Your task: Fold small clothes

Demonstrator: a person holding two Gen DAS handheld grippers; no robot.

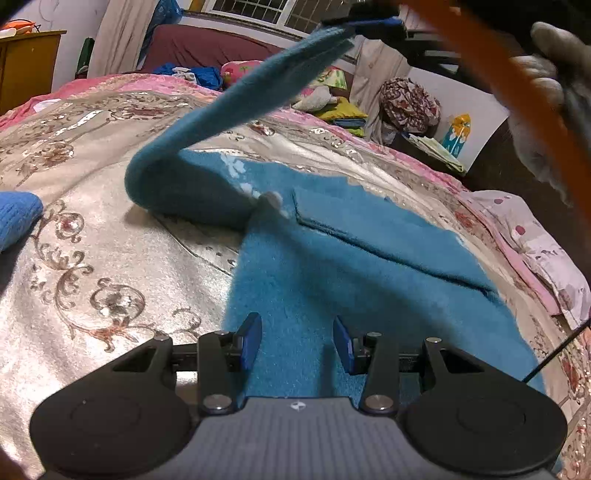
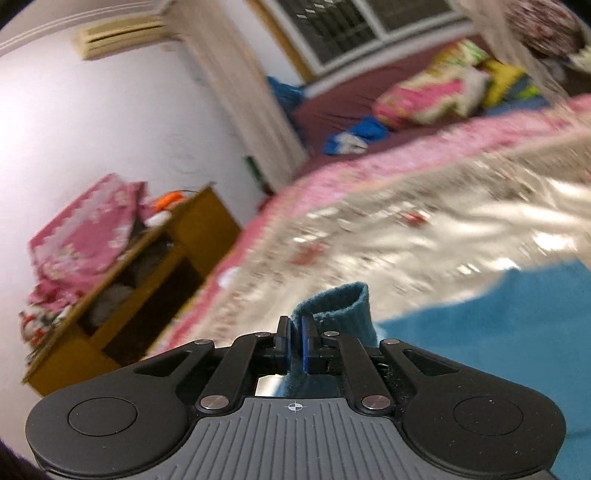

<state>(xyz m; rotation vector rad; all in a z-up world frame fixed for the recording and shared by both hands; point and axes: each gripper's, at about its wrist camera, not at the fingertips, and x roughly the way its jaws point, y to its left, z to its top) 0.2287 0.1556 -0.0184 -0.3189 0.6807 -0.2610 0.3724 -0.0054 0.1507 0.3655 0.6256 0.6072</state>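
The teal fleece garment [image 1: 332, 266] lies flat on the patterned satin bedspread [image 1: 92, 258], filling the lower middle and right of the left wrist view, with its body running from the lower edge up toward the centre. Its sleeve [image 1: 236, 107] is lifted off the bed: it bends at the centre left and its long axis rises diagonally to the upper right of the frame. There the right gripper [image 1: 369, 22] is clenched on the cuff; in the right wrist view the cuff [image 2: 343, 306] sticks up between the closed blue pads [image 2: 304, 343]. The left gripper [image 1: 297, 341] hovers low over the body of the garment with its jaws parted and nothing pressed between them. A straight seam edge [image 1: 388, 254] crosses the garment diagonally. To the left of the sleeve the bedspread is bare, except for a blue knitted piece [image 1: 16, 218] at the left edge. A gloved hand [image 1: 554, 85], blurred, is at the upper right.
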